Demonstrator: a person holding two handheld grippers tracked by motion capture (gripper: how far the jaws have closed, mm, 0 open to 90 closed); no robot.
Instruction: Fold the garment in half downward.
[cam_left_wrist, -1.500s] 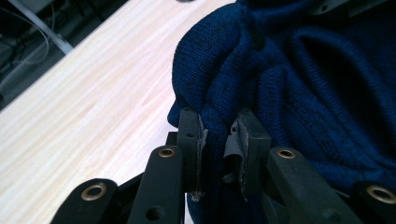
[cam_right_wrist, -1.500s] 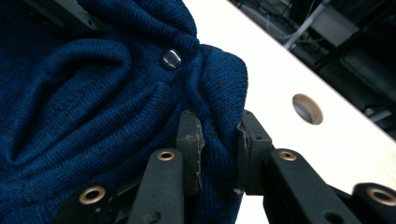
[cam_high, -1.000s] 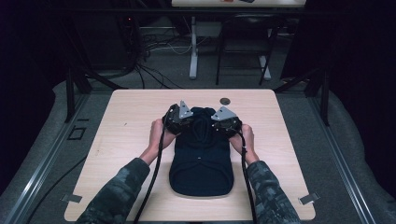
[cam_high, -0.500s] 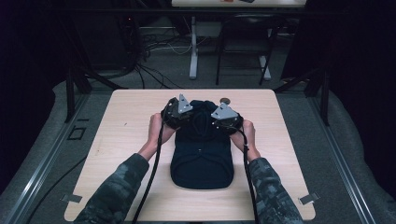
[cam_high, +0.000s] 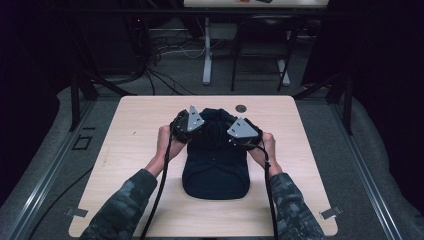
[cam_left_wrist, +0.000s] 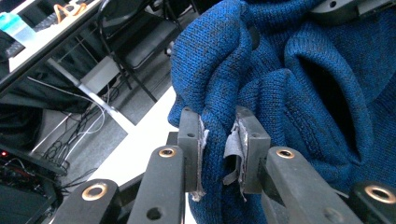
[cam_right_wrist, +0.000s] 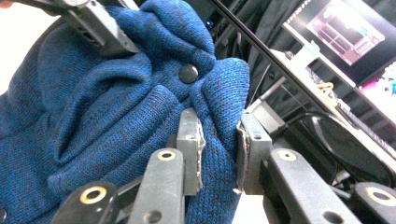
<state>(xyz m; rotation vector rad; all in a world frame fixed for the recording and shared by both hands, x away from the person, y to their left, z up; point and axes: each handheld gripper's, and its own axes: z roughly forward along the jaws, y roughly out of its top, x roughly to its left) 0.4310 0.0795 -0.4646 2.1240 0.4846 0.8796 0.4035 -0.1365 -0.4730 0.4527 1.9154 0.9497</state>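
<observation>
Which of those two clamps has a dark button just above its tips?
The right gripper: a dark round button sits on the blue knitted garment just above it. Above the left gripper there is plain knit.

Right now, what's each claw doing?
Left claw: closed on the sweater.
Right claw: closed on the sweater too.

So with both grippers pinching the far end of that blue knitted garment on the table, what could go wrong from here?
1. The left gripper bites just a narrow fold of the blue knitted garment; the knit might slip out if pulled.
2. The right gripper pinches a fold close to a dark round button, which could snag.
3. The near end lies on the light wooden table; lifting unevenly may undo the fold.
</observation>
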